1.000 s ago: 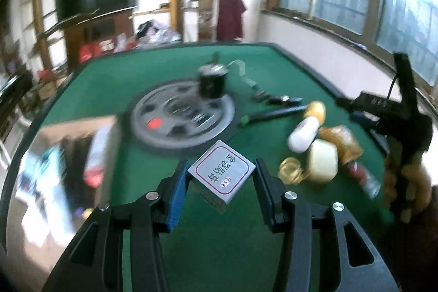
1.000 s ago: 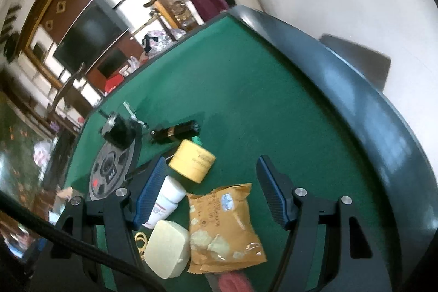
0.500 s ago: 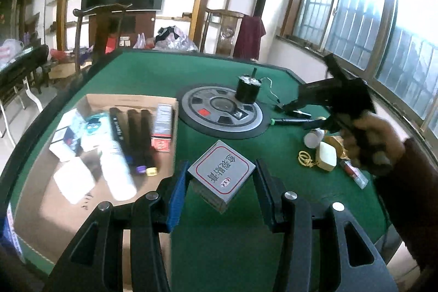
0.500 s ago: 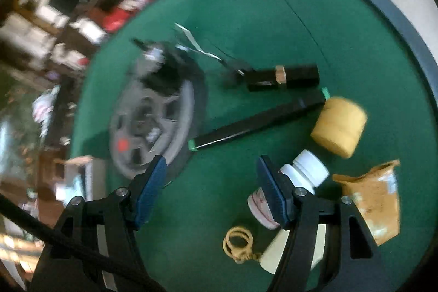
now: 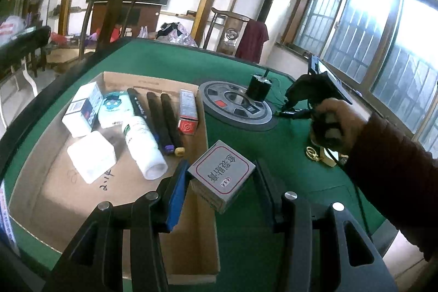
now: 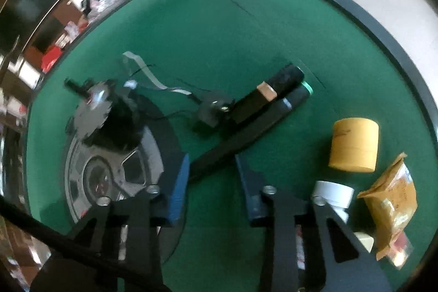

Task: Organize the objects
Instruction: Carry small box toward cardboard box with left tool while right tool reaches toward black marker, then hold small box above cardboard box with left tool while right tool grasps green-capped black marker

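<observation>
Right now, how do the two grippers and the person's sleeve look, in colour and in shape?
The left gripper and the right gripper look alike: black angular frames with cut-out openings, round silver bolt heads, and flat blue pads inside the fingers. A black cable crosses the lower left of the right wrist view. The sleeve on the arm of the right hand is dark maroon.

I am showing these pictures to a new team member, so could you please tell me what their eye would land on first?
First, the grey square box clamped in the left tongs, poised at the right edge of the cardboard tray where bottles, markers and boxes already lie. Next, the right tongs closing around the end of a long black marker on the green table, beside the round grey centre disc.
</observation>
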